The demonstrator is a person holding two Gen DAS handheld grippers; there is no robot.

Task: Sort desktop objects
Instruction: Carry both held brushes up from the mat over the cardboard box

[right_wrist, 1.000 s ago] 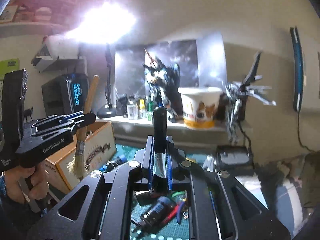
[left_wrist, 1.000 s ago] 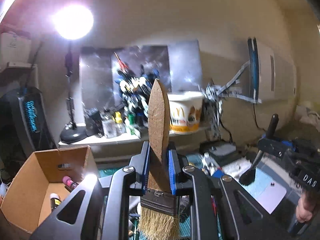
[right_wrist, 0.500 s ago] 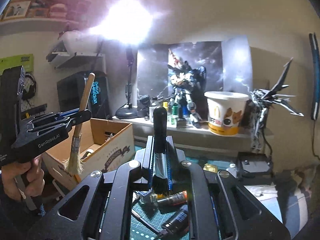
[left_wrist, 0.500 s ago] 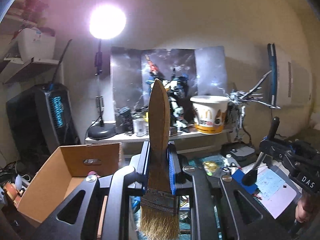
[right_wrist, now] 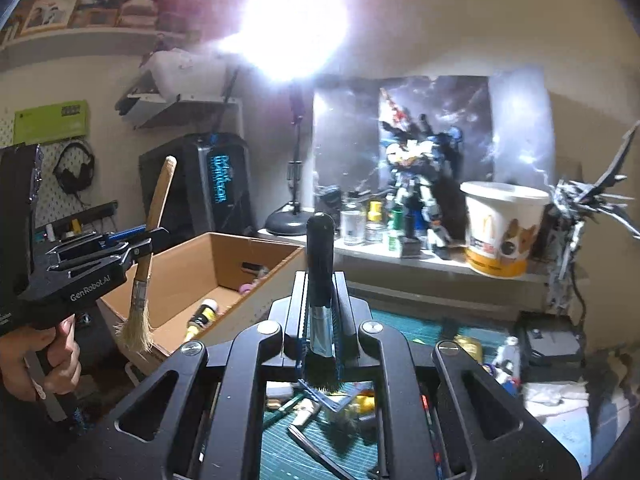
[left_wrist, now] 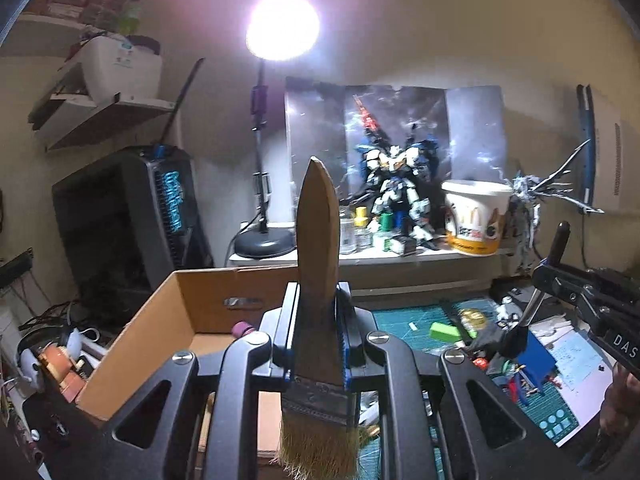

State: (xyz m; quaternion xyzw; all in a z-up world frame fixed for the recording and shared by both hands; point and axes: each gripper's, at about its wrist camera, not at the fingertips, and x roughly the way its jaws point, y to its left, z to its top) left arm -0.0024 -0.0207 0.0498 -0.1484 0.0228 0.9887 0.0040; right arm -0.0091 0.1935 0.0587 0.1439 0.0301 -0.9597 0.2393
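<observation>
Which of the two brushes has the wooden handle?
The wide brush in the left gripper: brown wood, pale bristles. The right gripper's brush has a black handle.

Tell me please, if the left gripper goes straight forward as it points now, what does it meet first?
Probably the cardboard box. The left gripper, shut on a wooden brush, points over the box's open top, slightly downward, so its far wall looks first in line. Depth is unclear; it might pass above and reach the shelf behind.

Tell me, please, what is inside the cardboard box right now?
Inside the cardboard box lie a yellow-and-white tube and a pink-capped item. Its near wall and the left gripper hide the rest.
</observation>
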